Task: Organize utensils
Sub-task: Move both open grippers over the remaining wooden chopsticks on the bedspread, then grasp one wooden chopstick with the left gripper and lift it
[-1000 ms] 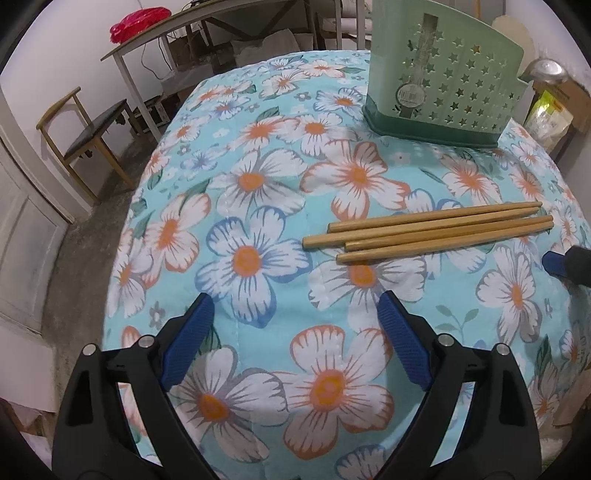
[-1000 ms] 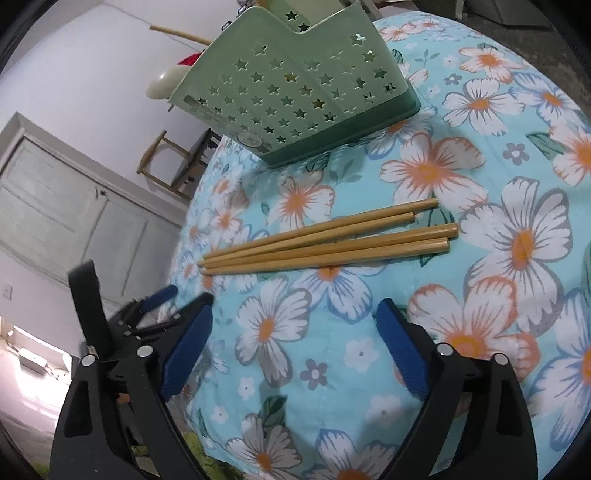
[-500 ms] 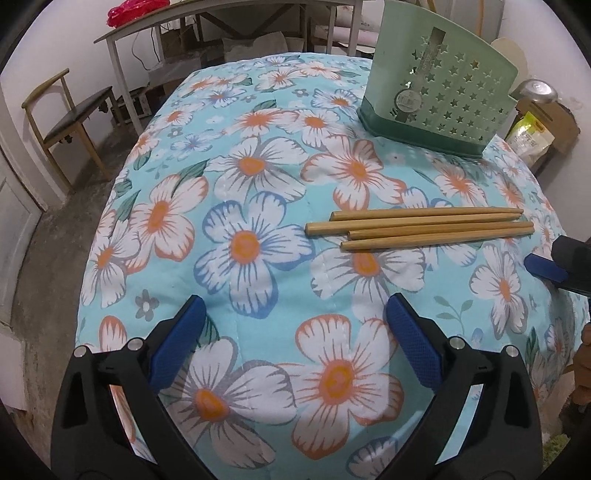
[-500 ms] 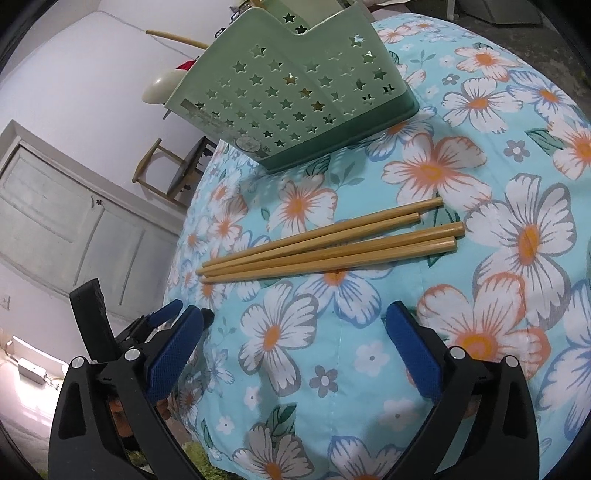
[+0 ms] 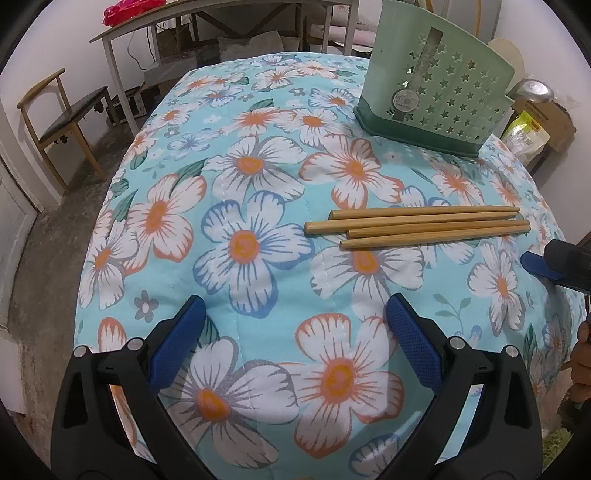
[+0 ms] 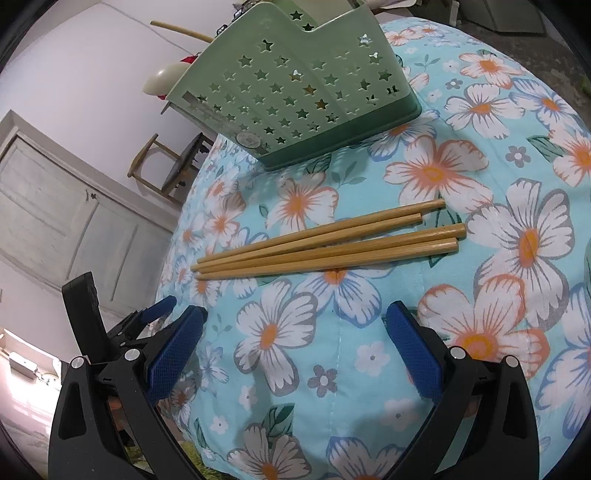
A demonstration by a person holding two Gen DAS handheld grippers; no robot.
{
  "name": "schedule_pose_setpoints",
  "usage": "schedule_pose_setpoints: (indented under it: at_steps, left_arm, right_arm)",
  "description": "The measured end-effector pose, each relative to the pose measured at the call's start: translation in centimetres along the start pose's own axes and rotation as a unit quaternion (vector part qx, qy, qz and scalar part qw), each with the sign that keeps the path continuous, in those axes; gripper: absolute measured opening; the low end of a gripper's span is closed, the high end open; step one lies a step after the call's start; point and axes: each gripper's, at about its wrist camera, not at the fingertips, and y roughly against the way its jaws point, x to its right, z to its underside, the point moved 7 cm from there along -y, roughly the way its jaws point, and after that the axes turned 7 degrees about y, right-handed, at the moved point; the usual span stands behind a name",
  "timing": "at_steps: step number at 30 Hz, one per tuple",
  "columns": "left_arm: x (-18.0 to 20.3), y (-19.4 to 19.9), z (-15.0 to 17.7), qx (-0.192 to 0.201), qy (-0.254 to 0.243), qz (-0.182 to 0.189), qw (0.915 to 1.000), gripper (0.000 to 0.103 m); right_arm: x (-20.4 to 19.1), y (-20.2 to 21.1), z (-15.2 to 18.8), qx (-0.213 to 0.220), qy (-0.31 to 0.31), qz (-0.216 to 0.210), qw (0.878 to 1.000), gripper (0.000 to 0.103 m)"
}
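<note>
Several wooden chopsticks lie side by side on the floral tablecloth; they also show in the right wrist view. A green utensil holder with star holes stands upright beyond them, and it shows in the right wrist view too. My left gripper is open and empty, above the cloth short of the chopsticks. My right gripper is open and empty, near the chopsticks' other side. Each gripper shows at the edge of the other's view.
A wooden chair and a metal-legged table stand beyond the table's far left. A cardboard box and bags sit at the right. A white door is behind the left gripper.
My left gripper has pulled back and tilted, so the chopsticks and holder sit slightly farther off. My right gripper has shifted only a little. Both stay open.
</note>
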Motion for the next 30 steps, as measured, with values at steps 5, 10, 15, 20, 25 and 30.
schedule_pose_setpoints:
  at_steps: [5, 10, 15, 20, 25, 30]
  left_arm:
    - [0.0, 0.0, 0.1, 0.004, -0.003, 0.001, 1.0000, 0.095]
    - [0.1, 0.0, 0.3, 0.014, -0.016, -0.008, 0.9997, 0.095]
    - [0.2, 0.0, 0.4, 0.018, -0.022, -0.009, 0.9995, 0.095]
    - [0.2, 0.1, 0.4, 0.009, -0.028, -0.004, 0.9996, 0.095]
    - [0.1, 0.5, 0.1, 0.005, -0.033, 0.001, 0.9995, 0.094]
    - [0.3, 1.3, -0.6, 0.025, -0.040, 0.000, 0.9989, 0.072]
  right_arm:
    - [-0.1, 0.0, 0.1, 0.001, 0.012, 0.004, 1.000, 0.097]
    - [0.2, 0.2, 0.0, 0.001, -0.002, -0.007, 1.000, 0.097]
    - [0.3, 0.4, 0.0, -0.003, -0.002, -0.010, 1.000, 0.097]
    - [0.0, 0.5, 0.1, -0.006, 0.013, -0.001, 1.000, 0.097]
    - [-0.4, 1.0, 0.2, -0.003, 0.034, 0.016, 0.999, 0.087]
    - [-0.3, 2.1, -0.3, 0.017, 0.045, 0.029, 0.998, 0.076]
